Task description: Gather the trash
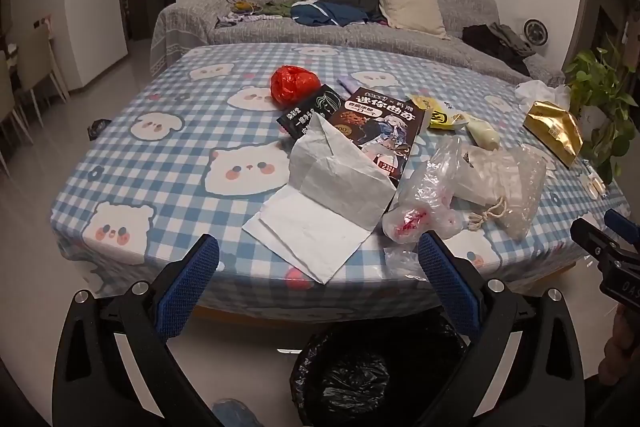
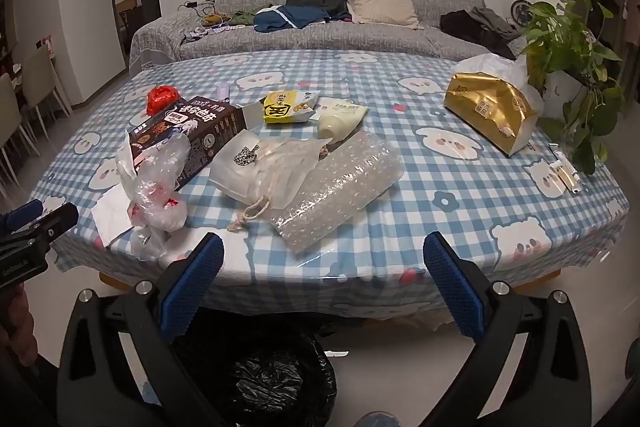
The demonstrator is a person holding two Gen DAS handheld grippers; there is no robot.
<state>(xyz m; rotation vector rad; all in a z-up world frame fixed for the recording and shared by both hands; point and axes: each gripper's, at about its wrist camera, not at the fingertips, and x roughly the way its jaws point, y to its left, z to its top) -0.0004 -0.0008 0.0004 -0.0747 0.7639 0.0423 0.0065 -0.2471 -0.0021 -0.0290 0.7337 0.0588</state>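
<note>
Trash lies on the blue checked tablecloth: a white paper bag, a red crumpled bag, a dark snack box, a clear plastic bag, bubble wrap, a drawstring pouch, a yellow packet and a gold bag. A bin with a black liner stands on the floor below the table's near edge; it also shows in the right wrist view. My left gripper is open and empty in front of the paper bag. My right gripper is open and empty before the bubble wrap.
A potted plant stands at the table's right edge beside a white bag. Small items lie near the right rim. A grey sofa with a backpack and clothes is behind the table. Dining chairs stand at left.
</note>
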